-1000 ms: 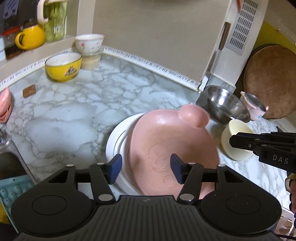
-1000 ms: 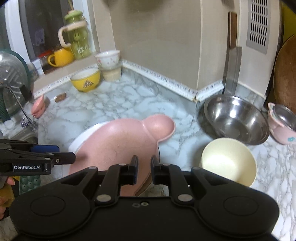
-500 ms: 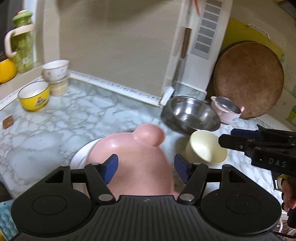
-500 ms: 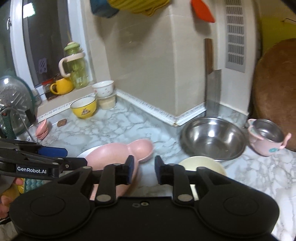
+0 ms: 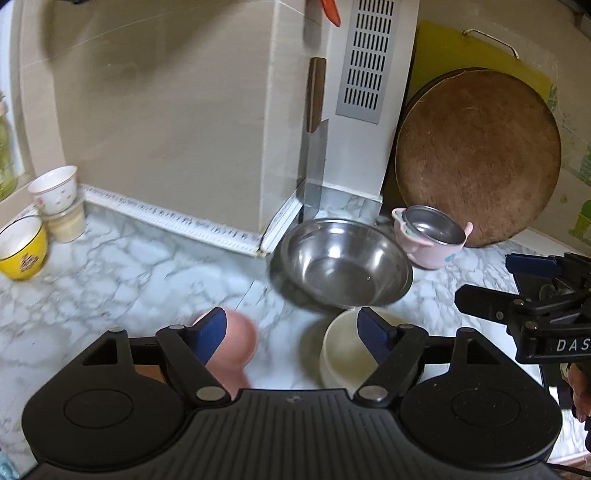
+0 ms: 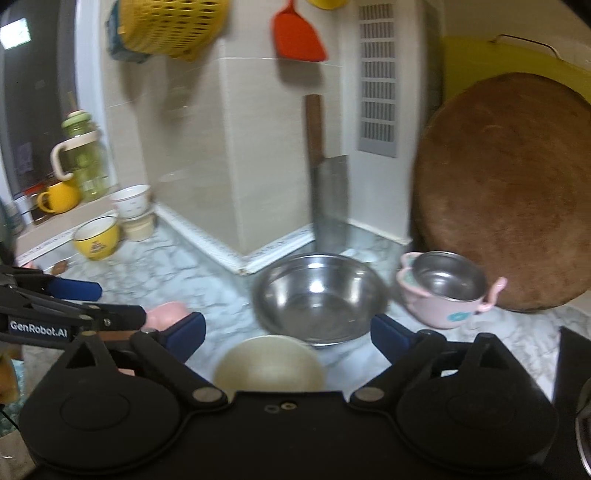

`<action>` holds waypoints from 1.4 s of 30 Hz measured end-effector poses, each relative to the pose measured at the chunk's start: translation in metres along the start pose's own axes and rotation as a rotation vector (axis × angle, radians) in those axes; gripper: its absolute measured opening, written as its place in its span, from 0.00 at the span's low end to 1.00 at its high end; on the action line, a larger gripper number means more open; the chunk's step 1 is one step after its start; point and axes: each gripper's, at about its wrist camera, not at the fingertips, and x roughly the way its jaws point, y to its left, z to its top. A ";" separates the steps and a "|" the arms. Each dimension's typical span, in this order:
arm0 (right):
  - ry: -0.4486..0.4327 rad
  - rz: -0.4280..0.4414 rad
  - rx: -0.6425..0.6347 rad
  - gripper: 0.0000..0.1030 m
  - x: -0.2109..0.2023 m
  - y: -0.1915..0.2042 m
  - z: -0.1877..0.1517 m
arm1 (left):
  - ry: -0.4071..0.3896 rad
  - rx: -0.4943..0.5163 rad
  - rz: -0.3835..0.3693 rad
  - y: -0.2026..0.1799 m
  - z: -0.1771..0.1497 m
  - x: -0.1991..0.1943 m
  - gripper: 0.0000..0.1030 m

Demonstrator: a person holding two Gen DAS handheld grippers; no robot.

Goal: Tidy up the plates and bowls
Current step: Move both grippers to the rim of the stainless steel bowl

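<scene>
Only from the right wrist were the yellow basket [image 6: 173, 27] and red scoop [image 6: 297, 35] seen. Both the left gripper [image 5: 290, 334] and right gripper [image 6: 286, 330] were opening, nothing clamped; the cream bowl [image 5: 341, 354] sat beside the steel bowl [image 5: 341, 262], the pink plate [image 5: 236, 345] to their left.

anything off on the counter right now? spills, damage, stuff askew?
Nothing spilled or broken. One oddity: a cleaver stands upright against the wall behind the steel bowl, and could tip. The cream bowl and pink pot sit upright.
</scene>
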 end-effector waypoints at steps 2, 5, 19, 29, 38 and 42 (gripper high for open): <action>0.004 -0.007 0.009 0.98 0.007 -0.013 0.003 | -0.004 0.006 0.007 -0.007 0.007 0.012 0.77; 0.016 -0.024 0.021 0.98 0.021 -0.030 0.007 | -0.010 0.005 0.018 -0.014 0.015 0.031 0.77; 0.105 -0.048 0.110 0.99 0.088 -0.086 0.007 | 0.049 -0.026 0.068 -0.028 0.035 0.107 0.98; 0.177 -0.031 0.163 0.95 0.116 -0.102 0.003 | 0.164 -0.073 0.087 -0.026 0.041 0.156 0.98; 0.277 -0.029 0.267 0.81 0.166 -0.110 -0.004 | 0.264 -0.140 0.094 -0.017 0.036 0.199 0.97; 0.298 -0.029 0.303 0.72 0.178 -0.113 -0.006 | 0.288 -0.193 0.091 -0.012 0.034 0.209 0.86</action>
